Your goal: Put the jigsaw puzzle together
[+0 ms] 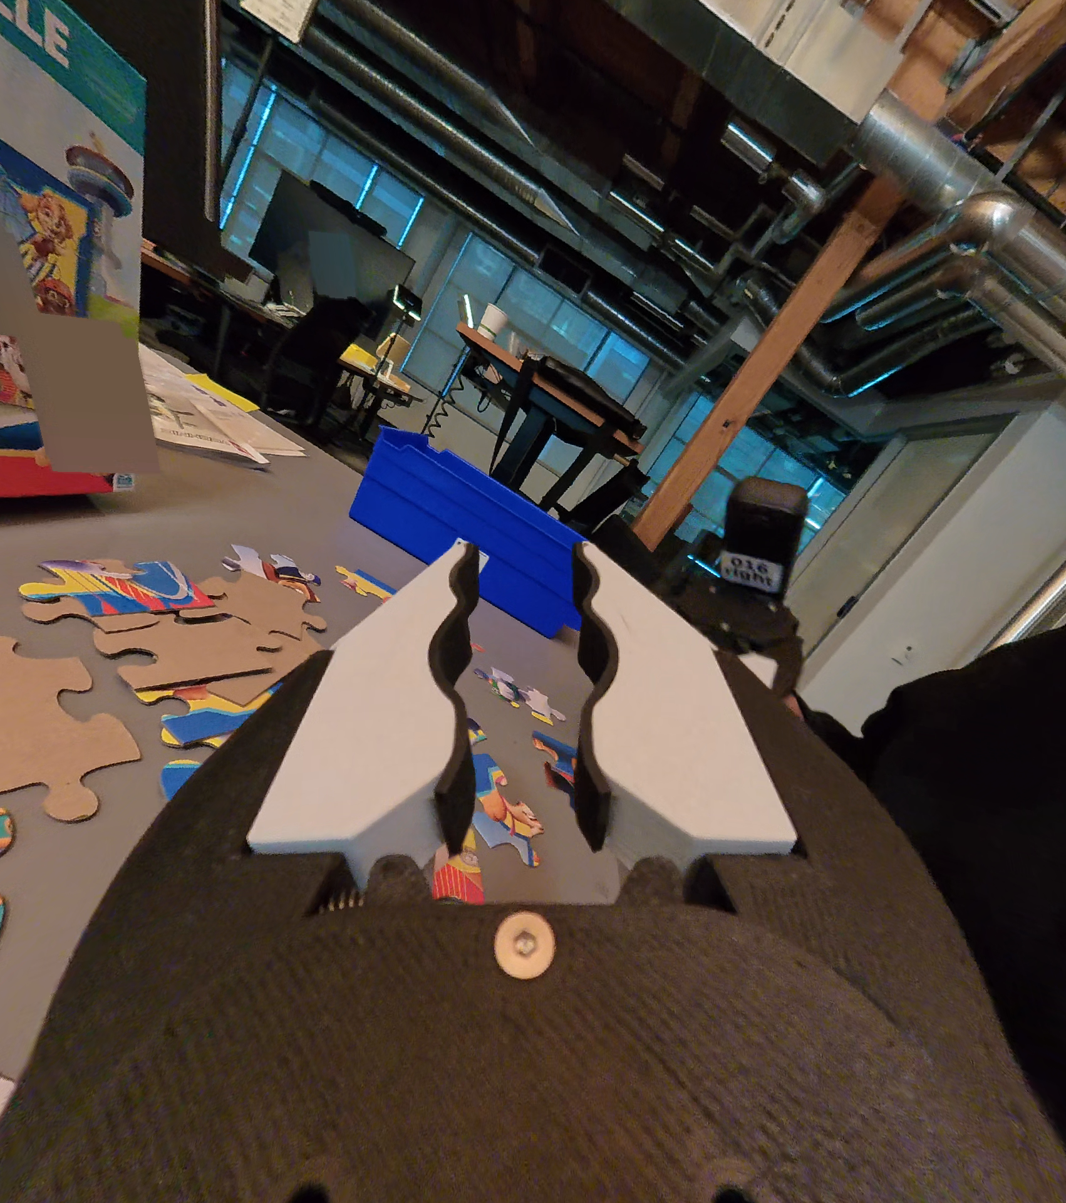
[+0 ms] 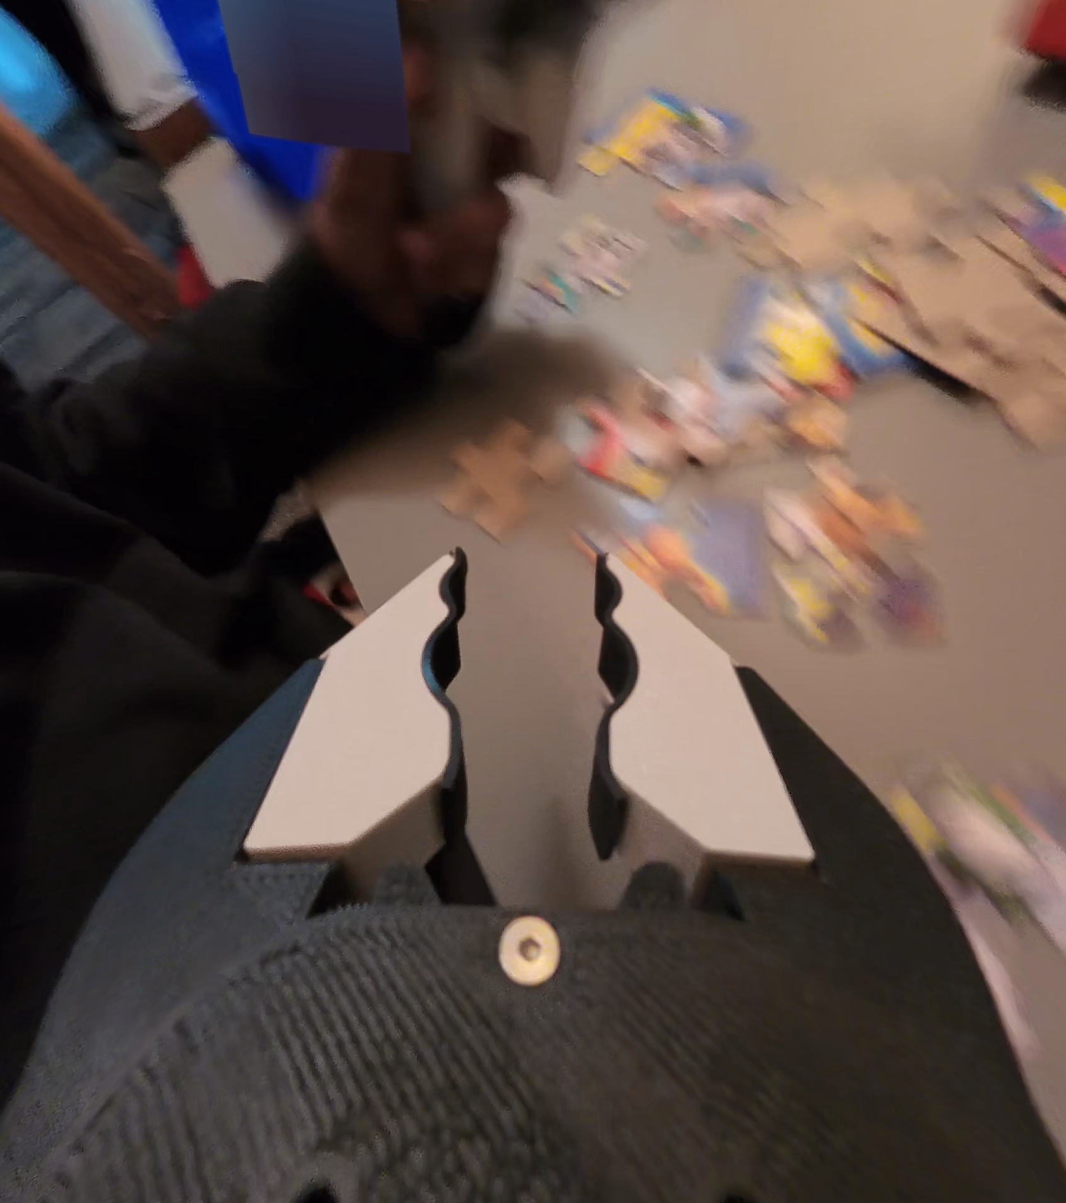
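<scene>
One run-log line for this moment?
left gripper: open, empty, over puzzle pieces | right gripper: open, empty, over grey table | blue bin beyond

both grippers' fingers [image 1: 462,586] apart, nothing between

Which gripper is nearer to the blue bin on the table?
Left, probably. The left gripper points at the blue bin just beyond its open fingertips. The right gripper faces blurred puzzle pieces, the bin off to its far side.

1 blue bin [image 1: 452,514]; 1 puzzle box [image 1: 29,260]; 2 grippers; puzzle pcs [image 1: 16,722] approx. 15+.
</scene>
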`<action>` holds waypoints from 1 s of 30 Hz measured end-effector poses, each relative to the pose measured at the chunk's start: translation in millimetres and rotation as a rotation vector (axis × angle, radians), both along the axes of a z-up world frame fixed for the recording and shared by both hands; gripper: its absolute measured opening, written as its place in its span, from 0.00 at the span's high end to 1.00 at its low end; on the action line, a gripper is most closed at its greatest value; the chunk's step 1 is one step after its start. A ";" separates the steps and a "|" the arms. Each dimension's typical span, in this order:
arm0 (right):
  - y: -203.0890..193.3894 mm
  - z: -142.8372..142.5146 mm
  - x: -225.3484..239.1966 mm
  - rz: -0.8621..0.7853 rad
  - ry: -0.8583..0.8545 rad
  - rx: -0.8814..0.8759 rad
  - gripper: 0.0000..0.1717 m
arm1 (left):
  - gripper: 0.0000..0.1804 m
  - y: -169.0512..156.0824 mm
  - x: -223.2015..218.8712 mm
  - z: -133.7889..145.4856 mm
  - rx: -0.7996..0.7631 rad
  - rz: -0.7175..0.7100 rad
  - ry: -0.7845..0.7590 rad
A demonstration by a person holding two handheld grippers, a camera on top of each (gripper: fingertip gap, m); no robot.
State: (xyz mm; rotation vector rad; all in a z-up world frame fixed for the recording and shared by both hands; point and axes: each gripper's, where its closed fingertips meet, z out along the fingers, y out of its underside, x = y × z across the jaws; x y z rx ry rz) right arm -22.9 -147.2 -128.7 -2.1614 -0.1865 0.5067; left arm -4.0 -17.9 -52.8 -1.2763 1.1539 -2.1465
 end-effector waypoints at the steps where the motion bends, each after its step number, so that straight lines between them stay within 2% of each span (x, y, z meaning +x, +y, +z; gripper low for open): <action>1: 12.2 -6.4 -15.4 0.024 -0.016 0.007 0.78 | 0.85 1.1 -0.2 0.2 0.005 0.009 -0.002; 6: 60.0 -42.9 -59.4 0.111 -0.222 0.000 0.70 | 0.86 6.9 -3.4 2.3 0.011 0.041 -0.013; 9: 56.8 -61.6 -74.8 0.181 -0.278 -0.067 0.66 | 0.86 12.0 -6.3 3.8 0.016 0.057 -0.020; 12: 41.6 -58.9 -88.7 0.198 -0.193 -0.102 0.70 | 0.86 16.4 -8.8 6.5 -0.009 0.061 -0.034; 15: 15.6 -53.2 -110.8 0.250 0.001 -0.196 0.72 | 0.86 16.7 -8.9 6.7 -0.019 0.058 -0.037; 17: 0.7 -51.5 -119.2 0.281 0.038 -0.216 0.73 | 0.87 15.2 -7.8 5.4 -0.007 0.060 -0.030; 22: -2.6 -32.2 -123.8 0.297 -0.136 0.043 0.71 | 0.87 12.8 -5.7 3.1 0.012 0.066 -0.019; 27: -7.5 -62.0 -122.0 0.379 -0.471 0.071 0.67 | 0.88 14.1 -6.0 2.6 0.021 0.082 -0.018; 30: -7.8 -67.9 -113.1 0.391 -0.649 0.137 0.74 | 0.88 14.6 -6.1 2.6 0.024 0.087 -0.019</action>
